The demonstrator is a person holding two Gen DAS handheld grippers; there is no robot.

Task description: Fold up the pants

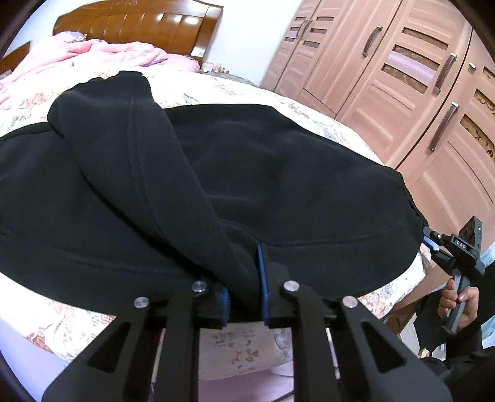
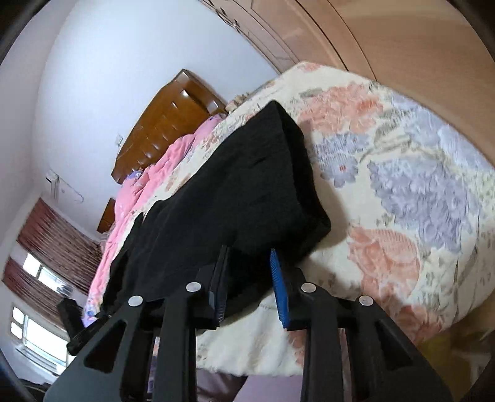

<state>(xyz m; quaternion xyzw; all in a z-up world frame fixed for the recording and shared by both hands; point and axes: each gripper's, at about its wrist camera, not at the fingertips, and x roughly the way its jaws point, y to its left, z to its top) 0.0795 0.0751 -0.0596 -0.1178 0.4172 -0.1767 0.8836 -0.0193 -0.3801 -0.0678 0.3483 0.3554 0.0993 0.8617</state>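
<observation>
Black fleece pants point(image 1: 278, 173) lie spread across a floral bed sheet point(image 1: 241, 346). One leg is folded over the rest, running from the upper left down to my left gripper point(image 1: 243, 272), which is shut on the bunched end of that leg. At the pants' right edge, my right gripper point(image 1: 428, 239) is held by a hand point(image 1: 458, 303). In the right wrist view the pants point(image 2: 247, 185) stretch away over the sheet point(image 2: 402, 185). Their near edge fills the gap between the blue pads of the right gripper point(image 2: 247, 250), which is shut on it.
A pink quilt point(image 1: 92, 52) lies bunched at the head of the bed under a brown wooden headboard point(image 1: 139, 21). A tall wooden wardrobe point(image 1: 402, 77) stands close along the bed's right side. The bed's near edge drops off just below both grippers.
</observation>
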